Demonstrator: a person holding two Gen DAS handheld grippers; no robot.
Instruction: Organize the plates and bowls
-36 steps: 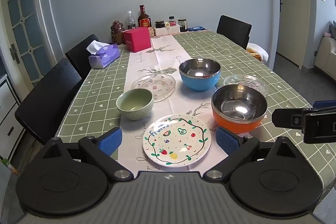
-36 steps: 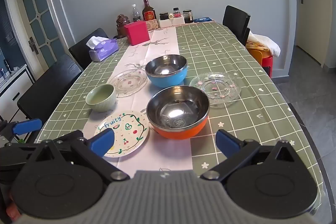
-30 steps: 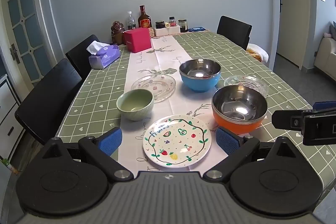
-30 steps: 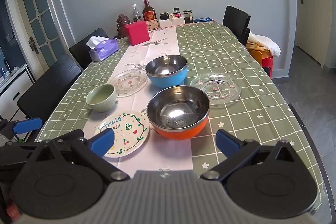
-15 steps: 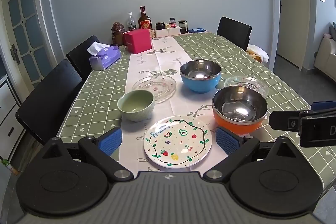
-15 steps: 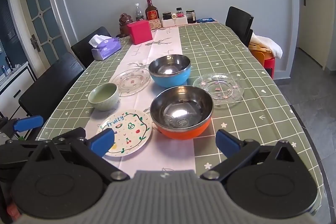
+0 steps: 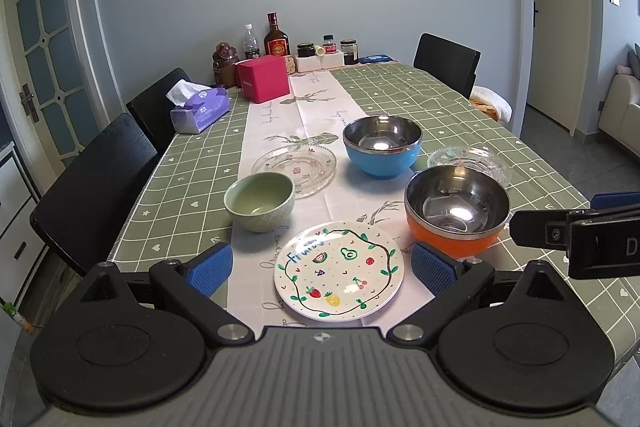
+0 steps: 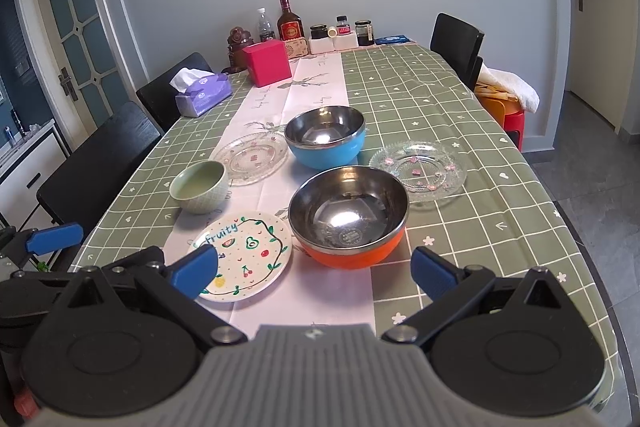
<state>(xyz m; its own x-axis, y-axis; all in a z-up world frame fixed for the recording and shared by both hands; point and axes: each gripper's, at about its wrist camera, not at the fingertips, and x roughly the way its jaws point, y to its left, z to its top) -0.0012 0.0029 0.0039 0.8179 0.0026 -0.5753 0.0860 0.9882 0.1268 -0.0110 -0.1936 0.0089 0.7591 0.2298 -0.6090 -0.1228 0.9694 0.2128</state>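
Grippers, left [image 7: 320, 269] and right [image 8: 314, 271], hover level, fingers spread.

Green checked table [image 7: 420, 95], pale runner [image 7: 312, 107], three bowls, three plates, tissue box [image 7: 200, 109], bottles.

Place: a home dining room.
Table: a long dining table [image 8: 472, 99] wore a green checked cloth with a pale runner [image 8: 316, 83].
Seating: black chairs [image 7: 96, 179] stood along its sides.
Far end: a liquor bottle [image 8: 289, 21], jars and a tissue box [image 8: 204, 93].
Surroundings: a glazed panel door [image 7: 44, 39]; a sofa edge [image 7: 622, 107] beyond a doorway.
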